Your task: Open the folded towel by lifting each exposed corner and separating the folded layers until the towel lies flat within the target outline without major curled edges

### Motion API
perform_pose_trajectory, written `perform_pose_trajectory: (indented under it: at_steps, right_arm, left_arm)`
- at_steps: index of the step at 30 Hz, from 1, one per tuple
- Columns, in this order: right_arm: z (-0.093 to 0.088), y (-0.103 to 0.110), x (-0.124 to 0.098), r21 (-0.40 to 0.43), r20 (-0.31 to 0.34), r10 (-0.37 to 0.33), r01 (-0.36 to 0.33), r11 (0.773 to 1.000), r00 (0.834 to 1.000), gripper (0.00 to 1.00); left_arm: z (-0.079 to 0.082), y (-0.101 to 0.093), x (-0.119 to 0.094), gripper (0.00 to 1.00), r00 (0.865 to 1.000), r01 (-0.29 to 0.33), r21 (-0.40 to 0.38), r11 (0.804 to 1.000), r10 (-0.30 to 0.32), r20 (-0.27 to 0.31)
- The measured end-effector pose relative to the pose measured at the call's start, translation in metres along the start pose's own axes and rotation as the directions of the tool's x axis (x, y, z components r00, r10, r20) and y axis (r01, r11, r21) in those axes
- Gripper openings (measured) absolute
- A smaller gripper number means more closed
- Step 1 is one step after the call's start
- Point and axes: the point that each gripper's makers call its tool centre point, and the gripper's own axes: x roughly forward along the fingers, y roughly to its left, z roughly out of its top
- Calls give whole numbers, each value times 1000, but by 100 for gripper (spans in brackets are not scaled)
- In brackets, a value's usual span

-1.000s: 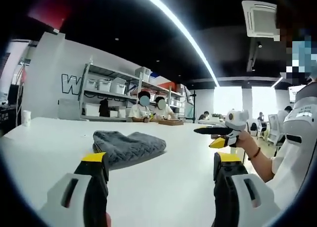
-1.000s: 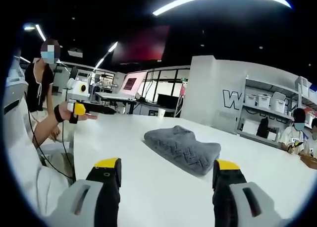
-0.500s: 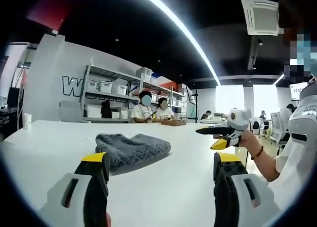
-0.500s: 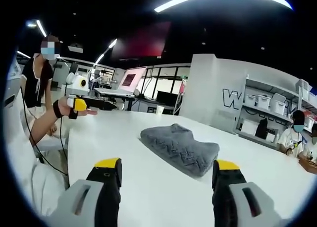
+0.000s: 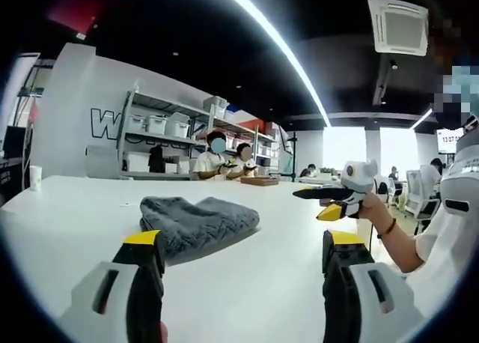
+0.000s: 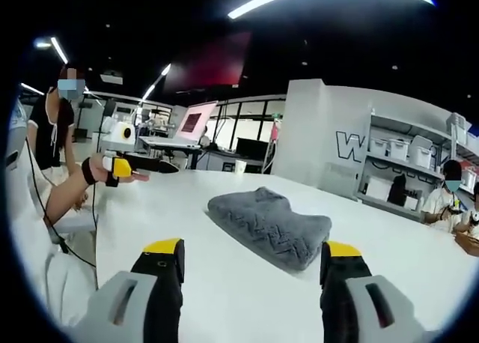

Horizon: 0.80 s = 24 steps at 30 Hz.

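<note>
Folded grey towel [image 5: 196, 225] at centre-left of the left gripper view, centre of the right gripper view [image 6: 269, 226], on the white table [image 5: 67, 208]. Left gripper [image 5: 239, 247] and right gripper [image 6: 253, 253] both spread wide, empty, short of it. Risks pinching several layers together, dragging the bundle instead of unfolding. No outline visible.

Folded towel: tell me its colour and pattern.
The towel is grey with a zigzag weave, clearest in the right gripper view.

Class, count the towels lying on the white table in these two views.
1. A single grey folded towel lies on the table, ahead of the left gripper and the right gripper, touched by neither. Nothing suggests another hidden.
</note>
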Motion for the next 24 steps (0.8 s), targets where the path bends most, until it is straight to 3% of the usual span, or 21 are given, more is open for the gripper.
perform_pose_trajectory:
  at_steps: [24]
  right_arm:
    - [3,-12,9,29,-1,-9,9,1000,1000,70]
  left_arm:
    - [9,12,13,85,1000,-2,-9,1000,2,3]
